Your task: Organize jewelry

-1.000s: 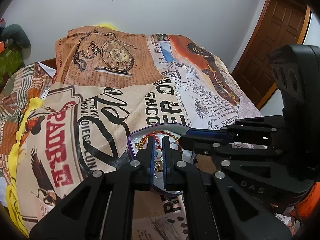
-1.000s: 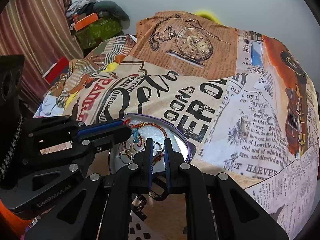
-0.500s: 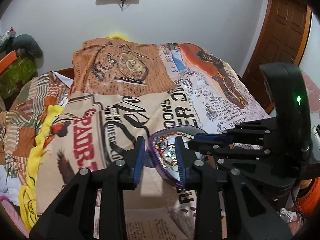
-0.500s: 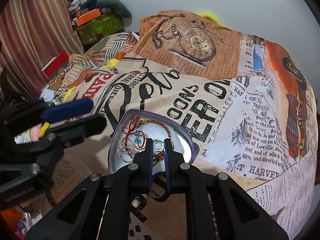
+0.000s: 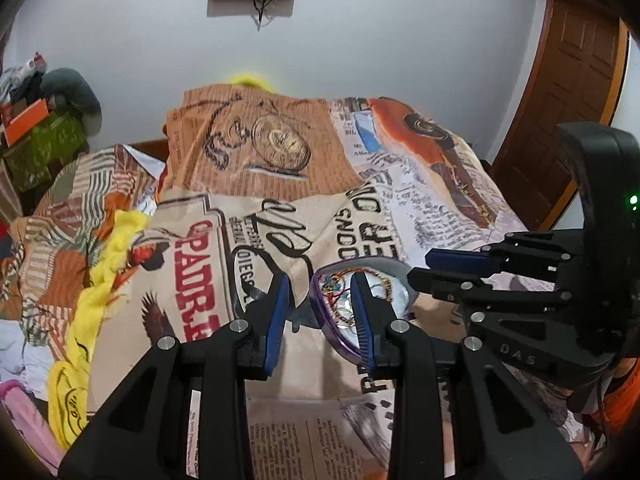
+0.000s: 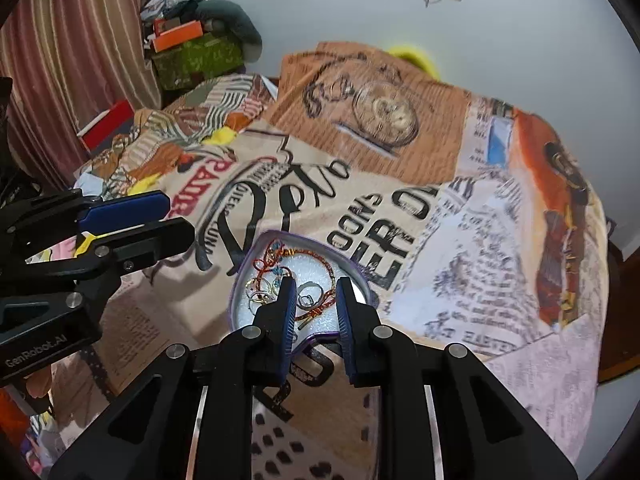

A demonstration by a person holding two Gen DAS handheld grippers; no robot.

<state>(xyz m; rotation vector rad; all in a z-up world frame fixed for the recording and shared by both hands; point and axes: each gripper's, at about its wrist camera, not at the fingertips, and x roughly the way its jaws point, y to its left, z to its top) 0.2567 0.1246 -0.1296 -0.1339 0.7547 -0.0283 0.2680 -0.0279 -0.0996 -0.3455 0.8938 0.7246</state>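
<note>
Two grippers hang over a bed spread with a large blanket (image 6: 460, 240) printed in newspaper text, a pocket watch and bold lettering; it fills the middle of both views. Behind it runs a pale wall (image 5: 360, 40), with a brown door (image 5: 572, 92) at the upper right of the left wrist view and a striped curtain (image 6: 60, 60) at the upper left of the right wrist view.

The left gripper (image 5: 320, 304) sits at lower centre of its own view, jaws parted and holding nothing; its right finger overlaps the tray, its left finger stands over bare blanket. The right gripper (image 6: 314, 304) sits at lower centre of its view, and its jaws have just been opening, a narrow gap between them with nothing pinched.

A small purple-rimmed tray (image 6: 240, 280) lies on the blanket just beyond the right gripper's fingertips. Inside it rest a red beaded string (image 6: 316, 258), several thin rings (image 6: 260, 294) at the left, and a silver ring (image 6: 310, 295) seen through the gap between the right fingers.
</note>
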